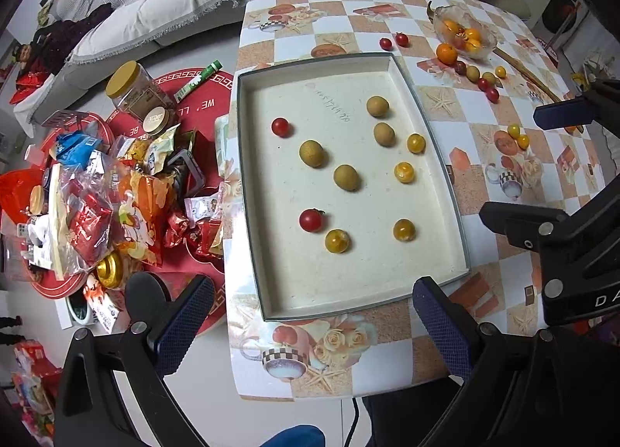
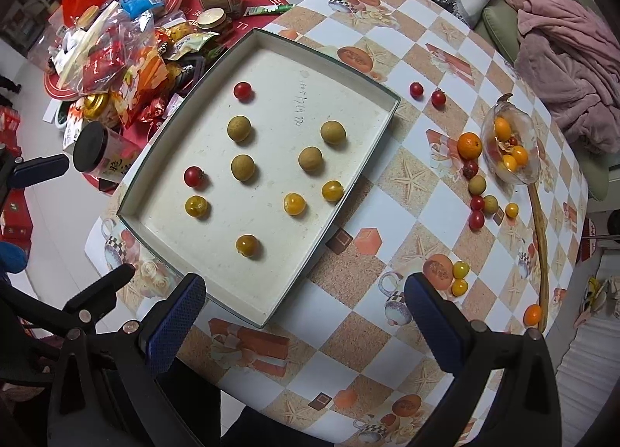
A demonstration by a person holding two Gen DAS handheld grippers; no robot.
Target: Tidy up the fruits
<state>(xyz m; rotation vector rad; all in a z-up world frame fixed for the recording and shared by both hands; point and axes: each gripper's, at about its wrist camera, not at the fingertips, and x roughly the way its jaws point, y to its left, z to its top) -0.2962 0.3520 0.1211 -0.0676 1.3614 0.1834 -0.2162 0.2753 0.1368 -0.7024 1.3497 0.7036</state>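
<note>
We judge the sorting part done. Starting at the left, the tray (image 1: 350, 292) on the counter (image 2: 387, 350) holds two red tomatoes (image 1: 310, 220), four brown fruits (image 1: 347, 177) and four yellow tomatoes (image 1: 404, 172), set apart in loose groups by kind. To its right, fruit remains loose on the counter: two red tomatoes beyond the tray's far corner (image 2: 416, 90), a mixed cluster (image 2: 477, 202) beside the glass bowl (image 2: 531, 172), a yellow pair (image 2: 460, 276) and a lone orange fruit (image 2: 532, 314) near the edge. The bowl itself holds more fruit. We find the left gripper (image 1: 312, 321) with fingers spread and empty, hovering over the tray's near edge. The right gripper (image 2: 304, 321) is likewise spread and empty, near the tray's corner, with the yellow pair just beyond its right finger (image 2: 438, 315).
</note>
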